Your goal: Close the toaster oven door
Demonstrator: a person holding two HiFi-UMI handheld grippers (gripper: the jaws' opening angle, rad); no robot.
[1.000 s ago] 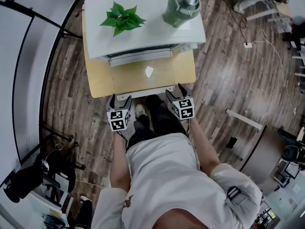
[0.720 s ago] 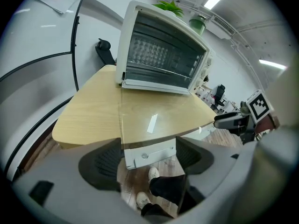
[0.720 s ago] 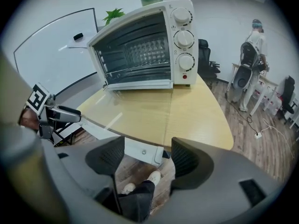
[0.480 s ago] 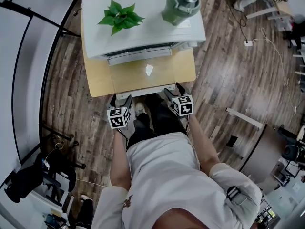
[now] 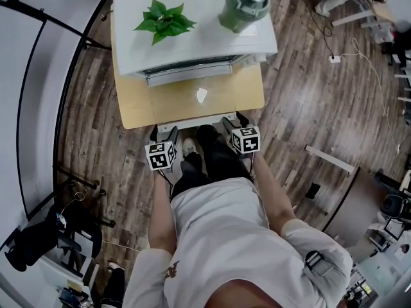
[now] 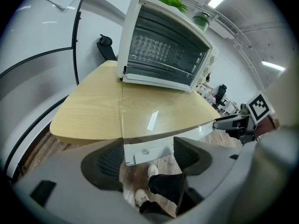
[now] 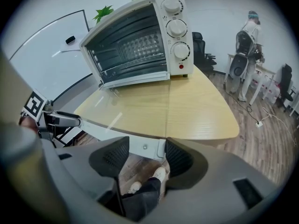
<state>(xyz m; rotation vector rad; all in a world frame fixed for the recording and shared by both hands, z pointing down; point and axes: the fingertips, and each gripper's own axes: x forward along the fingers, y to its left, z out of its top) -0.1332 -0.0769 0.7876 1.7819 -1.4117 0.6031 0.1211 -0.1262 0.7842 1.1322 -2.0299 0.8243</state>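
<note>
The white toaster oven (image 5: pixel 192 43) stands on a wooden table (image 5: pixel 131 101). Its glass door (image 5: pixel 186 104) lies open and flat toward me, with the white handle bar (image 5: pixel 192 122) along its near edge. My left gripper (image 5: pixel 164 133) is at the bar's left end. In the left gripper view that end (image 6: pixel 145 150) shows between the closing jaws (image 6: pixel 149 157), and the pads are not seen pressing on it. My right gripper (image 5: pixel 232 120) is at the bar's right end (image 7: pixel 154 149). Its jaws (image 7: pixel 145 157) are closing too, with the right pad (image 7: pixel 180 157) close beside the end.
A green plant (image 5: pixel 164 23) and a green jar (image 5: pixel 244 8) sit on the oven's top. The oven's three knobs (image 7: pixel 176 28) are on its right side. My legs and shoes (image 5: pixel 189 149) are below the door's edge. Wood floor surrounds the table, and a person (image 7: pixel 247 45) stands far right.
Both grippers have moved a little forward, up to the door's handle bar. The rest of the scene stands as before.
</note>
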